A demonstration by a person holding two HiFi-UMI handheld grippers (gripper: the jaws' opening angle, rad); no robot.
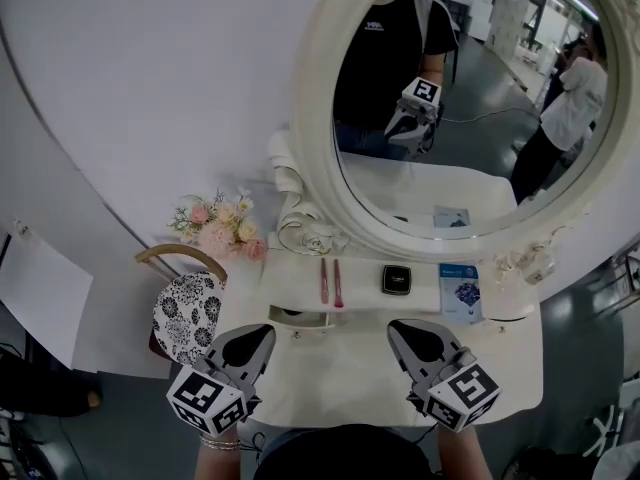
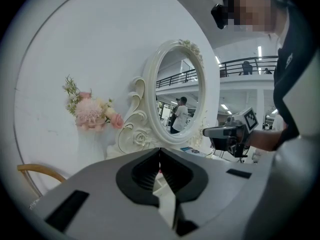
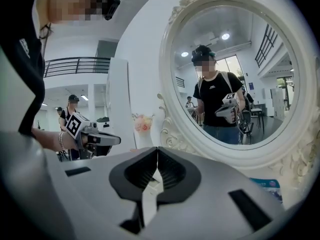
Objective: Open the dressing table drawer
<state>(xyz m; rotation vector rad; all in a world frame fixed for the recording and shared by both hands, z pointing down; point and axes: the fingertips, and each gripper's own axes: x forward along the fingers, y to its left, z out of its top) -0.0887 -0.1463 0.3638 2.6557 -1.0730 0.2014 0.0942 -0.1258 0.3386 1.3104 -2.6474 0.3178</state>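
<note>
Drawer is not reached yet; left tongs (image 1: 262, 336) and right tongs (image 1: 398, 330) hover closed and empty over the worktop (image 1: 340, 368). Next, one must lower to its front.

The white dressing table (image 1: 350, 373) lies below and ahead of the left gripper (image 1: 262, 334) and the right gripper (image 1: 401, 329). Ahead, between the two, lie two slim pink sticks (image 1: 331, 281) side by side. Straight ahead of the right gripper sits a black compact (image 1: 396, 279), with a blue booklet (image 1: 461, 293) just right of it. Farther back stands an oval mirror (image 1: 322, 183), with pink flowers (image 1: 222, 230) ahead and left of the left gripper
</note>
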